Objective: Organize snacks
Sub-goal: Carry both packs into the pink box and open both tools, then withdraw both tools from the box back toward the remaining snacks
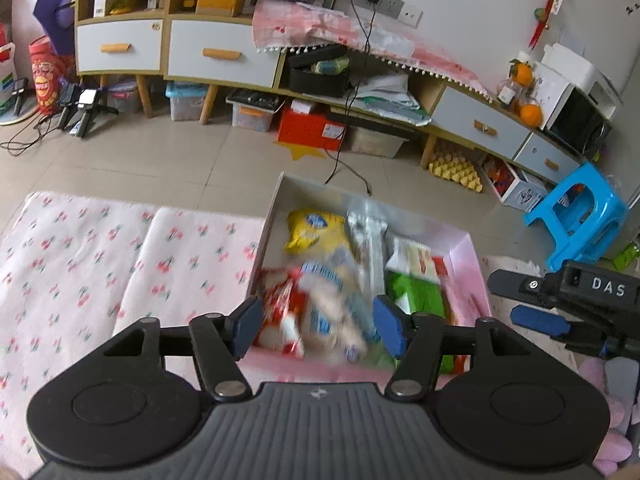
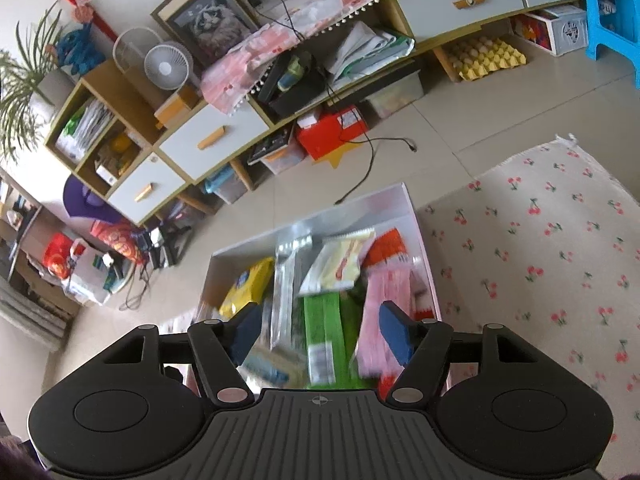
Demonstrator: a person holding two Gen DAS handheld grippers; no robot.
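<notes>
A pink and white box on the cherry-print cloth holds several snack packs: a yellow bag, a silver pack, a green pack, a red-and-white pack and a pale blue-striped bag. My left gripper is open and empty just above the box's near end. My right gripper is open and empty over the same box, above the green pack and a pink pack. The right gripper also shows at the right of the left wrist view.
A cherry-print cloth covers the surface left of the box, and also right of it. Tiled floor, a low cabinet with drawers, storage bins, a black cable and a blue plastic stool lie beyond.
</notes>
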